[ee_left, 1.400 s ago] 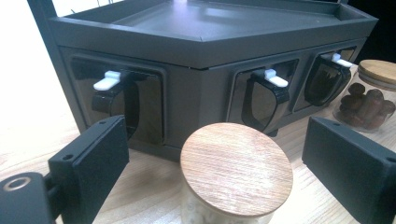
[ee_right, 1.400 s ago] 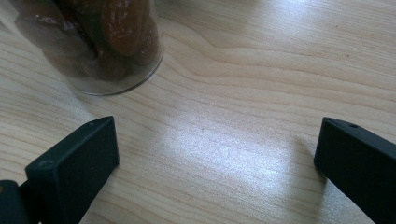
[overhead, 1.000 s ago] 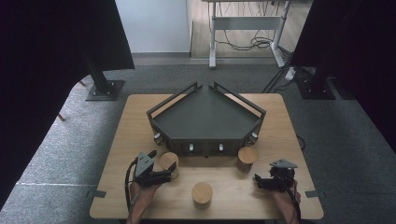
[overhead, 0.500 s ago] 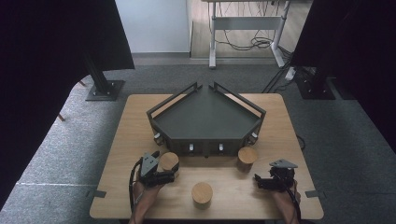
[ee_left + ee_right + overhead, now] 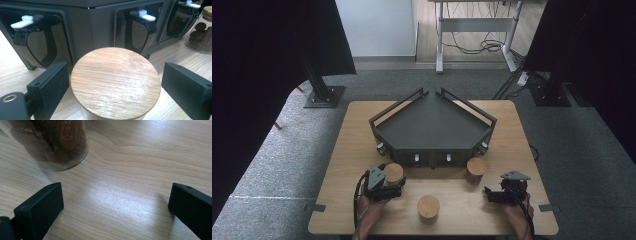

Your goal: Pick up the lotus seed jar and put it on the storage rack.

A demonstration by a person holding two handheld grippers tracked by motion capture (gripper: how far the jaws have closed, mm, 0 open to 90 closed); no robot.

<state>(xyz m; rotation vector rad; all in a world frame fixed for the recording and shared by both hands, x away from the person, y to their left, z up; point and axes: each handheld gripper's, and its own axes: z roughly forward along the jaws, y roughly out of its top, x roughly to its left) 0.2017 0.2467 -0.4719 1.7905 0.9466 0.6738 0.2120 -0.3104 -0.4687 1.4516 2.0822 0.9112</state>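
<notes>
Left gripper (image 5: pixel 113 82) set around the wood-lidded jar (image 5: pixel 115 81) near the tabletop's (image 5: pixel 362 130) front-left part, just ahead of the dark rack (image 5: pixel 432 127). Fingers (image 5: pixel 48 83) wide on either side of the lid, having just closed in slightly, small gaps showing on both sides, nothing pinched yet. Risks from here: closing on the lid alone and lifting it off the glass; closing off-centre and shoving the jar against the rack's front with its white levers (image 5: pixel 23 20); slipping on smooth glass if gripped too lightly. Right gripper (image 5: pixel 115 202) near the front-right corner, fingers wide apart over bare wood, holding nothing, a jar of dried fruit (image 5: pixel 53 142) just beyond; a careless sweep could tip it.
</notes>
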